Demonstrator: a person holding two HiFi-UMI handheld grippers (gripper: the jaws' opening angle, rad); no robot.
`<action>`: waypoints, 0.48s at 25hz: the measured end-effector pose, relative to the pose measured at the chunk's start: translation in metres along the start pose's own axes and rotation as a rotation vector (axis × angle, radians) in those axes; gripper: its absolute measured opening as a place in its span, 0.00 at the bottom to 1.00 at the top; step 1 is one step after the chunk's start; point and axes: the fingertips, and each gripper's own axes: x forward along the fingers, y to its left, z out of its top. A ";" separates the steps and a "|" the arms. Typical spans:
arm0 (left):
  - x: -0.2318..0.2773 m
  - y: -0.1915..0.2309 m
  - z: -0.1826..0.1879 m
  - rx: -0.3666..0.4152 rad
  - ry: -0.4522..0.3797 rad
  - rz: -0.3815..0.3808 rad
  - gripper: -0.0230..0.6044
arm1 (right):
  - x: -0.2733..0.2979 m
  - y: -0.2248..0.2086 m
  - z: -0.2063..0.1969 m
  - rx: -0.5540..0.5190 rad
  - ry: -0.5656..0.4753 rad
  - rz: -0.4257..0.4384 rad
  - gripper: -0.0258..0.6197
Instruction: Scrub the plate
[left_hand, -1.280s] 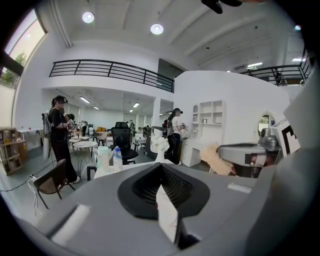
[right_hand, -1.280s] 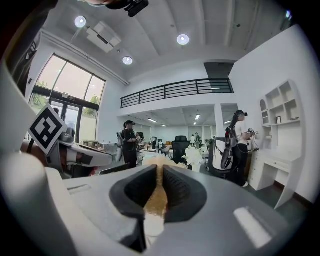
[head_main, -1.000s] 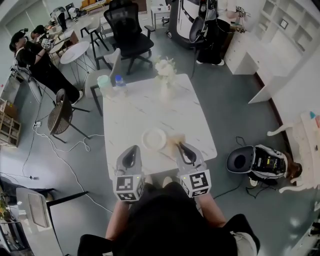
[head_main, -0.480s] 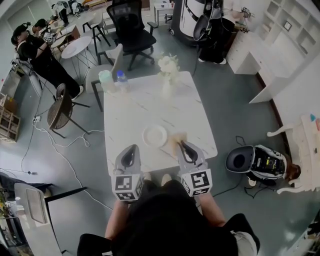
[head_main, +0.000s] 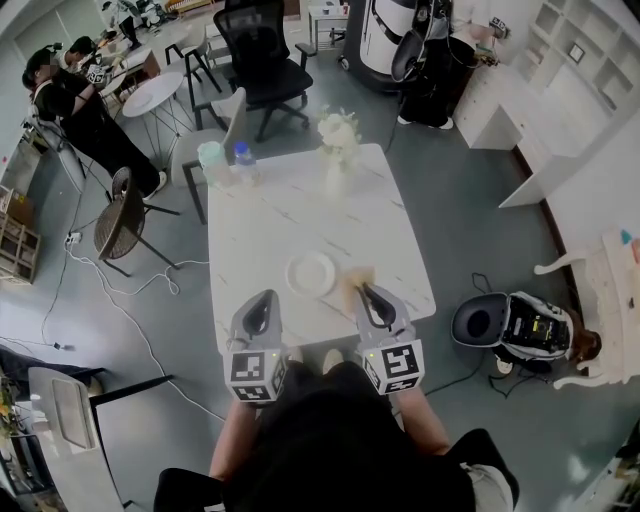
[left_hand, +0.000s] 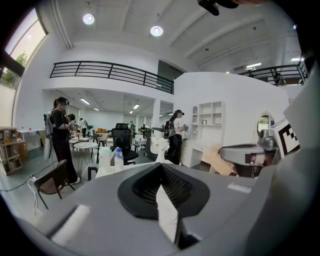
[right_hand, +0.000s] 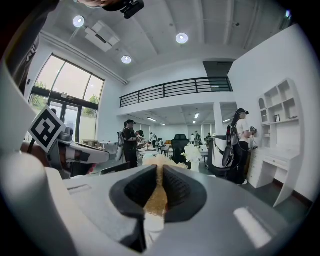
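Judging from the head view, scrubbing has not yet begun: the plate lies bare near the counter's front edge, a fibrous pad just beside it, and a vase of white flowers stands farther back. In the left gripper view, the left claw is pressed together, empty. In the right gripper view, the right claw pinches the pad; next it must be lowered onto the plate.

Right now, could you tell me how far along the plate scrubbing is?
Done: the right tool is shut on the tan scrubber. In hand: that scrubber sits just right of the white plate, apparently not on it. Left: bringing the scrubber onto the plate and doing the scrubbing itself. The left tool is shut and empty, short of the plate, so nothing steadies it.
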 end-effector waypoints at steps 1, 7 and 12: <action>0.001 0.000 0.001 0.003 -0.002 0.000 0.05 | 0.001 0.000 0.000 0.001 0.001 0.000 0.10; 0.002 0.001 -0.002 -0.003 0.005 0.001 0.05 | 0.003 -0.001 0.000 -0.001 -0.001 0.001 0.10; -0.001 0.003 -0.001 -0.005 0.004 0.006 0.05 | 0.002 0.002 0.001 -0.002 -0.001 0.003 0.10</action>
